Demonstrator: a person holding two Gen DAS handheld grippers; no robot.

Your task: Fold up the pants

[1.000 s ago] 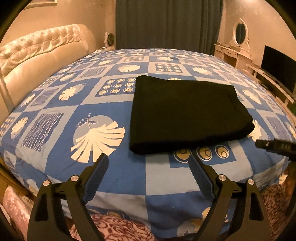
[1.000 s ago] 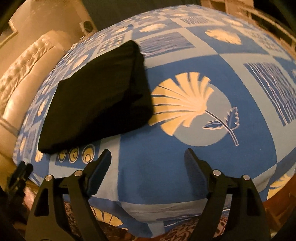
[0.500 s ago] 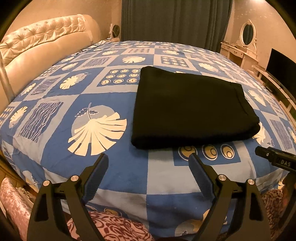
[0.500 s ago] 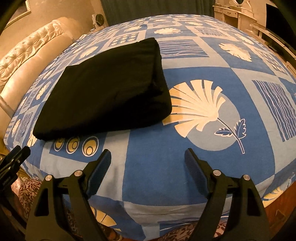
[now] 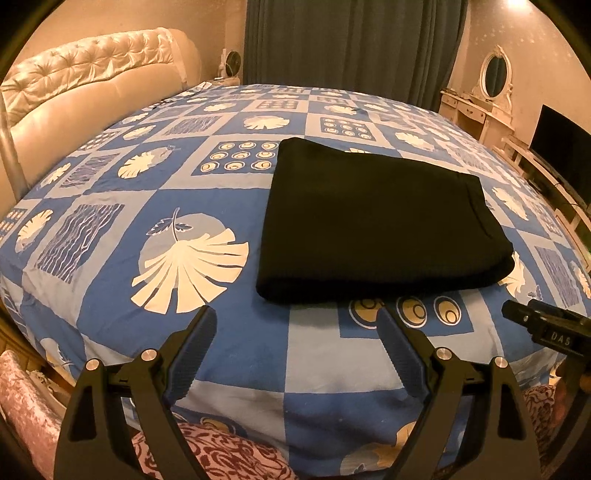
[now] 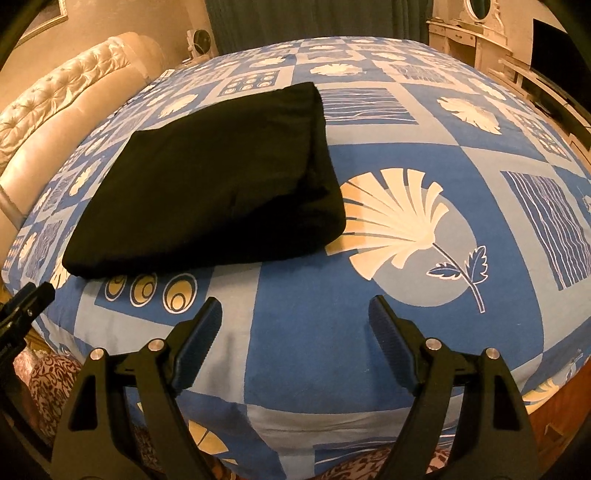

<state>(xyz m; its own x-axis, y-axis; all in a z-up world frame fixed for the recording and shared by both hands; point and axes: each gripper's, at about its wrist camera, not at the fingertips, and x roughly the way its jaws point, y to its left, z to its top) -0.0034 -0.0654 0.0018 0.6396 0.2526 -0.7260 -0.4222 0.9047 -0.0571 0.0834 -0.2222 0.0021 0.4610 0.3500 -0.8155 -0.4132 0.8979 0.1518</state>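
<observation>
Your left gripper (image 5: 295, 325) and right gripper (image 6: 295, 314) both stand with jaws wide apart and nothing between them, poised over the near edge of the bed (image 5: 221, 369). Beyond them the black pants (image 5: 373, 221) lie flat on the patterned cover as a compact, square-edged bundle, clear of both grippers. The folding looks complete; at most a final tidying remains.

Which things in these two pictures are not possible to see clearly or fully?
- Layers inside the folded black pants: hidden in both views by the top layer.
- Bed front side: left view, covered by the left gripper and its fingers.
- Right gripper: in the left view only its tip shows, cut by the right edge.
- Dresser: right view, cut off by the top edge.
</observation>
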